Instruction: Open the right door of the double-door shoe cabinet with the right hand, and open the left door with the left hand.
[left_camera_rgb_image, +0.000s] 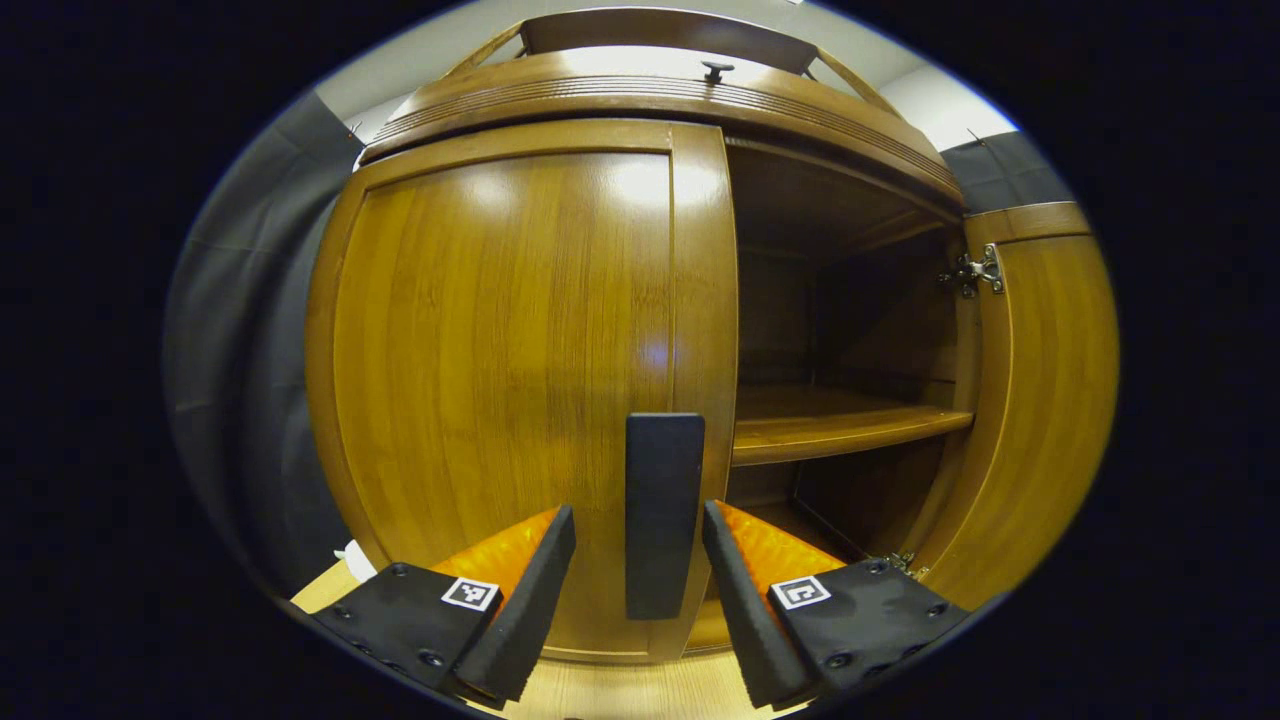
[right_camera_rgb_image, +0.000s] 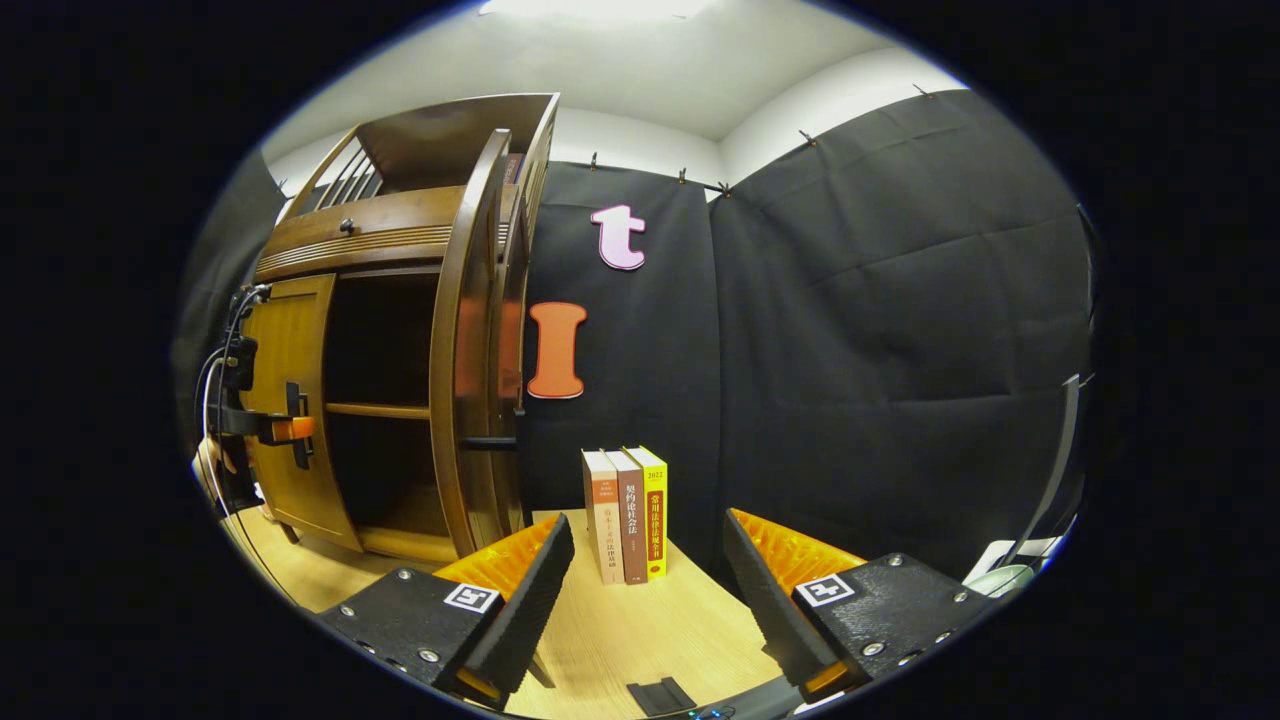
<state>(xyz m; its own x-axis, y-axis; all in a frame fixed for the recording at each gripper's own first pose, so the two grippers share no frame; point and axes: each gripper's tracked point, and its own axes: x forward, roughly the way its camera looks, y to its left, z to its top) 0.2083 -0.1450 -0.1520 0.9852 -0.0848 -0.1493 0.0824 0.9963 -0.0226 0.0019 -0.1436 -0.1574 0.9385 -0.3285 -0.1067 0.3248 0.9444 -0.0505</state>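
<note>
- Lacquered wood, glossy and hard, makes up the shoe cabinet (left_camera_rgb_image: 640, 100); it stands on a pale wooden table (right_camera_rgb_image: 640, 620), and by the look of it the doors are rigid, fairly heavy panels that swing on metal hinges rather than flex.
- Left door (left_camera_rgb_image: 500, 380) is shut or nearly so in the left gripper view; its dark upright handle (left_camera_rgb_image: 664, 515) sits at the inner edge, low on the panel.
- Left gripper (left_camera_rgb_image: 640, 580) has its jaws spread apart with the handle between the two fingers; neither finger presses on it, so nothing is held yet.
- Right door (left_camera_rgb_image: 1040, 400) stands swung wide open, showing a hinge (left_camera_rgb_image: 975, 272) and an inner shelf (left_camera_rgb_image: 840, 425); that half of the task looks done.
- Right gripper (right_camera_rgb_image: 645, 590) hangs clear of the cabinet, jaws parted and empty, aimed toward three upright books (right_camera_rgb_image: 627, 515) on the table.
- The varnish looks slippery, so pinching the door face would likely fail; the handle is the one sound hold, taken squarely at mid-length.
- The pull should follow the hinge arc, away from the centre; a straight tug risks the fingers sliding off the handle.
</note>
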